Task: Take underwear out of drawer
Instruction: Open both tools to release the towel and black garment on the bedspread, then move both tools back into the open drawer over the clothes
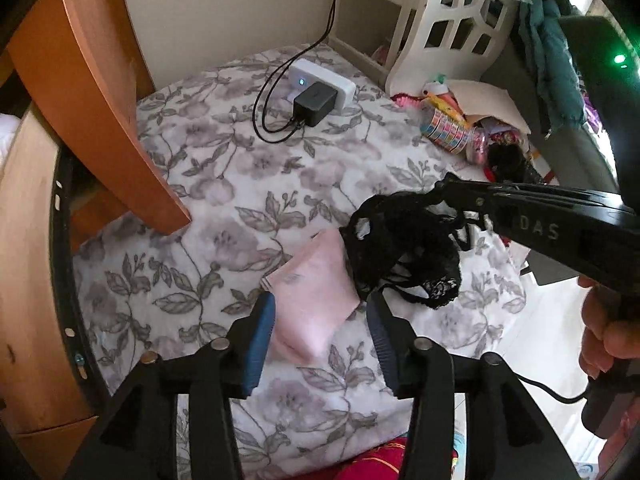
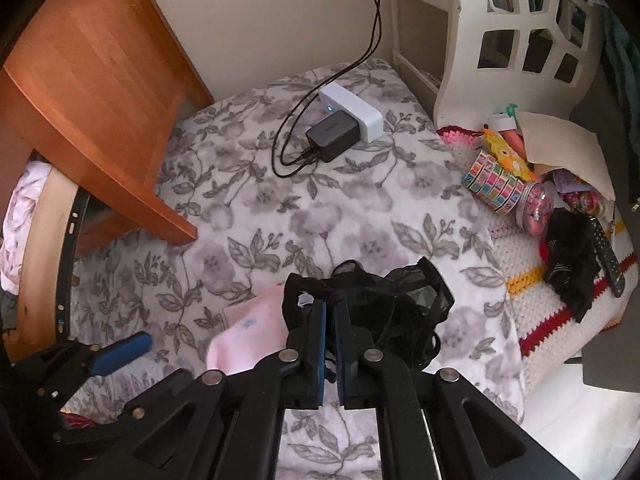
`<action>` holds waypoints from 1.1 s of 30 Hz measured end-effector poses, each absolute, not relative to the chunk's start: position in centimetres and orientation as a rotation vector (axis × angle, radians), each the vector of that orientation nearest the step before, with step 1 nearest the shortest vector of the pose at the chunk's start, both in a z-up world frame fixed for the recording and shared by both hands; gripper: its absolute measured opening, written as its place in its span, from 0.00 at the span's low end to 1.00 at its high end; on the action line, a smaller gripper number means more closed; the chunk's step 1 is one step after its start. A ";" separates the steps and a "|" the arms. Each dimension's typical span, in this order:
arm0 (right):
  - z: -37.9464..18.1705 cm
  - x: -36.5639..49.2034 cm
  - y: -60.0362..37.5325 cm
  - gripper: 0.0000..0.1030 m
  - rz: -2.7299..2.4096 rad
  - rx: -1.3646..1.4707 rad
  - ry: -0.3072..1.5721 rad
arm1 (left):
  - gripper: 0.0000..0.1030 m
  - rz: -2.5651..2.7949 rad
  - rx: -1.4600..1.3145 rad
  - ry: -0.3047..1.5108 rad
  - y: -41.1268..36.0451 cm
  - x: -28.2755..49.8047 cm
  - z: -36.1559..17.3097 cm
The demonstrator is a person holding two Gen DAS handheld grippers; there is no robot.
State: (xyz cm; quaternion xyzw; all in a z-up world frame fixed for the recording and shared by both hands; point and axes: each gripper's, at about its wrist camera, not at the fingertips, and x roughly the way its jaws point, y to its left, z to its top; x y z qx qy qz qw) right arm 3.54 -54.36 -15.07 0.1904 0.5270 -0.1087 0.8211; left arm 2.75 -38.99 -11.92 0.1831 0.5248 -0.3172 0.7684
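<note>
Black lace underwear [image 1: 400, 248] [image 2: 400, 292] hangs from my right gripper [image 2: 329, 304] [image 1: 444, 191], whose blue pads are shut on its waistband just above the floral bedspread [image 1: 248, 184]. A folded pink pair of underwear [image 1: 312, 292] [image 2: 252, 332] lies flat on the bedspread. My left gripper [image 1: 320, 306] stands open over it, one blue pad on each side, not pressing. In the right wrist view only one blue finger [image 2: 120, 354] of the left gripper shows, at the lower left. A light wooden drawer [image 2: 44, 248] with pale clothes inside is at the far left.
An orange-brown wooden panel [image 1: 92, 80] juts over the bed at the left. A white power strip [image 1: 320, 88] with black charger and cable lies near the wall. Toys and tape rolls [image 2: 496, 184], a black garment [image 2: 568, 268] and a white shelf [image 1: 452, 20] crowd the right. A hand [image 1: 604, 332] holds the right gripper.
</note>
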 end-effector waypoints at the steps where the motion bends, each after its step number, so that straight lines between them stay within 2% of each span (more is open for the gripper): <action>1: -15.0 3.6 -54.4 0.13 -0.233 0.407 1.123 | 0.55 -0.693 0.397 1.131 -38.9 2.6 -11.6; 3: -14.6 3.4 -54.4 0.26 -0.238 0.400 1.120 | 0.59 -0.700 0.397 1.111 -38.8 2.3 -11.0; 7: -13.5 3.1 -54.3 0.35 -0.248 0.384 1.116 | 0.68 -0.708 0.399 1.083 -38.5 1.5 -9.5; 9: -12.9 2.9 -54.3 0.59 -0.259 0.375 1.114 | 0.70 -0.719 0.391 1.069 -38.2 1.1 -8.6; 11: -12.0 2.5 -54.1 0.61 -0.273 0.358 1.101 | 0.77 -0.725 0.379 1.051 -37.8 0.7 -7.7; 13: -11.3 2.1 -54.1 0.72 -0.282 0.351 1.092 | 0.84 -0.731 0.359 1.024 -37.2 0.2 -6.6; 14: -10.9 1.9 -54.1 0.79 -0.287 0.350 1.087 | 0.86 -0.737 0.347 1.008 -37.0 0.0 -6.0; 20: -8.6 0.9 -53.1 0.99 -0.299 0.320 1.048 | 0.94 -0.756 0.293 0.903 -34.9 -1.1 -2.3; 23: -7.6 0.5 -52.5 1.00 -0.298 0.316 1.024 | 1.00 -0.739 0.247 0.858 -32.9 -1.1 -0.5; 33: -3.0 0.9 -49.0 1.00 -0.295 0.265 0.896 | 1.00 -0.581 0.007 0.658 -21.6 1.7 6.1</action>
